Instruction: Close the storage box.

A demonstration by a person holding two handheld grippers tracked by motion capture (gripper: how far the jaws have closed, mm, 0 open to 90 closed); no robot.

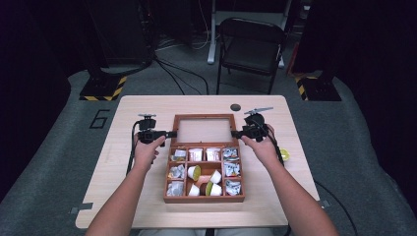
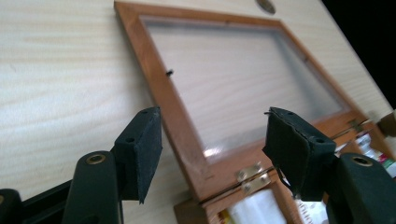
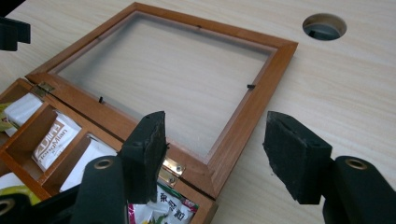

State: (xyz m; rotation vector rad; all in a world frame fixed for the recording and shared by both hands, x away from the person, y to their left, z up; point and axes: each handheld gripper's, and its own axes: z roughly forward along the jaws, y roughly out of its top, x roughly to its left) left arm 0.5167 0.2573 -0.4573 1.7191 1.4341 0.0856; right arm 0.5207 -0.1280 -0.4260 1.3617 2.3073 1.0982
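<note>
From the high view, a wooden box [image 1: 204, 172] sits mid-table with its glass-paned lid [image 1: 203, 130] folded flat back on the tabletop, away from the person. The left gripper [image 1: 169, 133] points at the lid's left edge and the right gripper [image 1: 236, 132] at its right edge, both just beside the frame. Sachets and small cups fill the box's compartments on the person's side of the lid. Judging by this, the step in hand is taking hold of the lid from both sides, probably to swing it shut.

In the left gripper view, the jaws stand apart with nothing between the pads; the lid [image 2: 224, 88] lies beyond them, its side rail running up between the two pads, a brass hinge [image 2: 252, 177] just below.

In the right gripper view, the jaws are likewise spread and empty, straddling the lid's near corner [image 3: 219, 161] without touching it; a round hole in the table [image 3: 324, 25] lies beyond the lid.

The next move calls for each pair of jaws to close on its rail, then lift evenly so the hinges turn without twisting.
</note>
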